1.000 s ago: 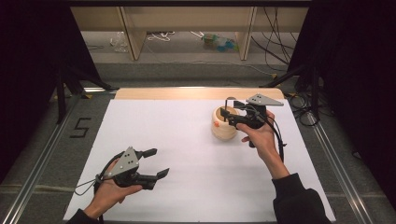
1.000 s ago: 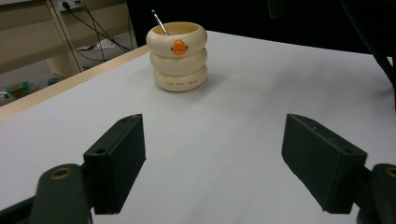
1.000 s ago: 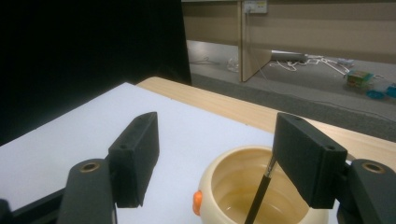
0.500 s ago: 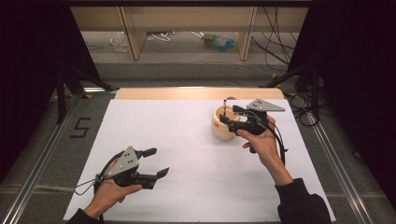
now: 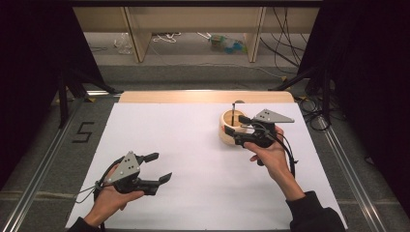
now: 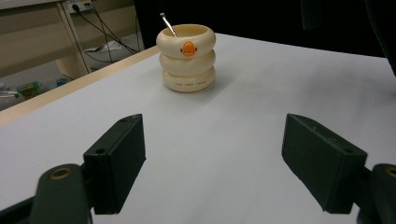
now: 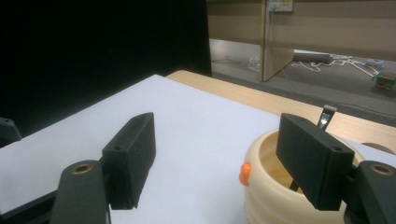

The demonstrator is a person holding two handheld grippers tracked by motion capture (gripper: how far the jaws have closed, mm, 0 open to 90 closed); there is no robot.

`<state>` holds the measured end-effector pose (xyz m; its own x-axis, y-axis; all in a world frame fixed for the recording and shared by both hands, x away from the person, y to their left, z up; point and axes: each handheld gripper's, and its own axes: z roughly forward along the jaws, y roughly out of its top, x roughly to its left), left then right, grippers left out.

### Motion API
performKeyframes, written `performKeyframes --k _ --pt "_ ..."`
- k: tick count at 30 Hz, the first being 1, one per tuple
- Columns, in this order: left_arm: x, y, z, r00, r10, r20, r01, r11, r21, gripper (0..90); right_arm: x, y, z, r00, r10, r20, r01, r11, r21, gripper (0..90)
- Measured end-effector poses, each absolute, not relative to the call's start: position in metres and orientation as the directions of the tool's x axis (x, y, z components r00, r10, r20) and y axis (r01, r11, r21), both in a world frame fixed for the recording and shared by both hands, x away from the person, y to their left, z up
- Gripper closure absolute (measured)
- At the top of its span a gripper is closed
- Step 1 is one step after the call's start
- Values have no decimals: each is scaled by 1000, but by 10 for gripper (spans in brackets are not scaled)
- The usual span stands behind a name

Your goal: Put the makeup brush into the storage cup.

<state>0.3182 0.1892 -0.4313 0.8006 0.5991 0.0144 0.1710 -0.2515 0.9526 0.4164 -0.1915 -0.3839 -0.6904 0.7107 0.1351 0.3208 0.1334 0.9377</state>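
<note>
Cream ribbed holder (image 5: 231, 129) with an orange beak stands on the white counter (image 5: 193, 145) near its far wooden edge, a thin metal rod (image 5: 233, 112) poking up inside. Right tongs (image 5: 241, 129) hover at the holder — jaws spread, one over its rim. Left tongs (image 5: 159, 167) sit well apart from the holder, spread wide — empty.
</note>
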Motion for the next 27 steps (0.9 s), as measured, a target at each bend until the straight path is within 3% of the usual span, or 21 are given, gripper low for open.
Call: performKeyframes --k 8,27 --pt "319 189 -431 803 595 15 170 -253 953 217 397 -192 -385 -711 697 93 271 149 951 217" --pt "318 189 -431 800 599 12 173 -250 953 217 373 -198 -399 -709 697 108 270 127 954 211"
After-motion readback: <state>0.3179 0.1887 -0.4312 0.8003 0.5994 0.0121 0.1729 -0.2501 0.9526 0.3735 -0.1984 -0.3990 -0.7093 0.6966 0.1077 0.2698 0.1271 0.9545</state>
